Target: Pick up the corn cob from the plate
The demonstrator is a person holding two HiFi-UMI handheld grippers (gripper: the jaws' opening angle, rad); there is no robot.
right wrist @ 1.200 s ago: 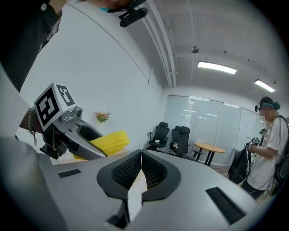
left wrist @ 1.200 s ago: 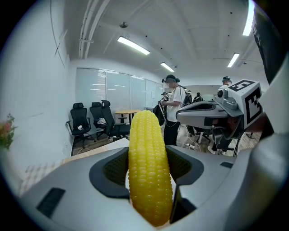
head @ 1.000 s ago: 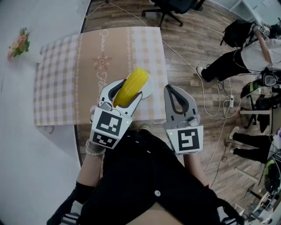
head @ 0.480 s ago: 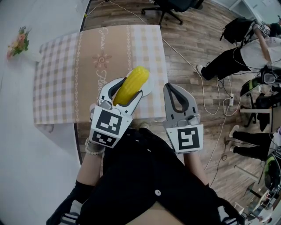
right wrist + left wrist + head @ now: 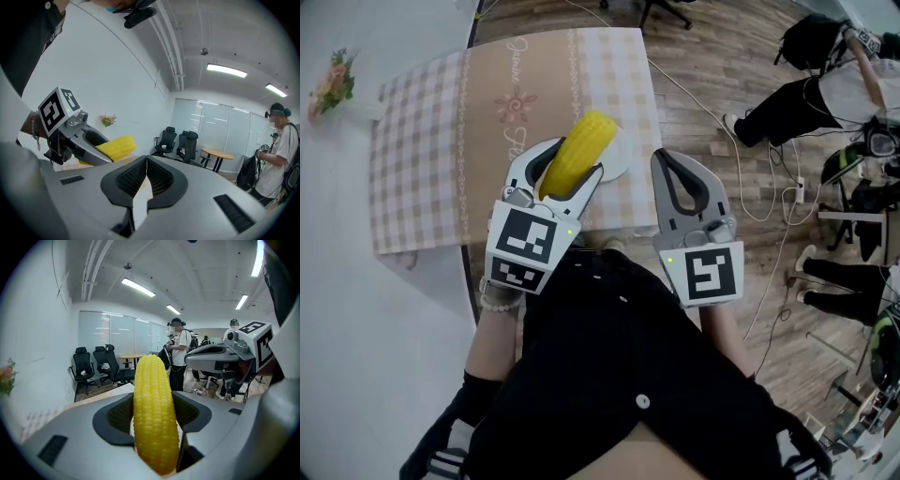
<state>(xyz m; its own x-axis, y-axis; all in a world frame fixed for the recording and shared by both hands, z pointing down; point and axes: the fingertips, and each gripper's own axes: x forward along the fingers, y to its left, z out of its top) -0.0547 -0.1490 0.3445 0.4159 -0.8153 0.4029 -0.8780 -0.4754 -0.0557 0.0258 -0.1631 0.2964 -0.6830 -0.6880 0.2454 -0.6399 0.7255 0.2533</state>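
My left gripper (image 5: 561, 172) is shut on a yellow corn cob (image 5: 575, 152), held up well above the table with its tip pointing away from me. In the left gripper view the corn cob (image 5: 154, 413) stands between the two jaws and fills the middle. A white plate (image 5: 617, 161) shows partly behind the cob, near the table's front right corner. To the right, my right gripper (image 5: 677, 166) is shut with nothing in it, its jaws touching. The right gripper view shows the corn cob (image 5: 115, 146) in the left gripper (image 5: 79, 136).
A table (image 5: 441, 150) with a checked beige cloth lies below, flowers (image 5: 331, 86) at its far left. Cables (image 5: 750, 211) run over the wooden floor at the right, where people stand. Office chairs (image 5: 96, 364) and a round table (image 5: 130, 357) stand far off.
Both grippers have stayed almost where they were, the left one still holding the corn. The head view has shifted a little, so the table sits slightly higher in the frame.
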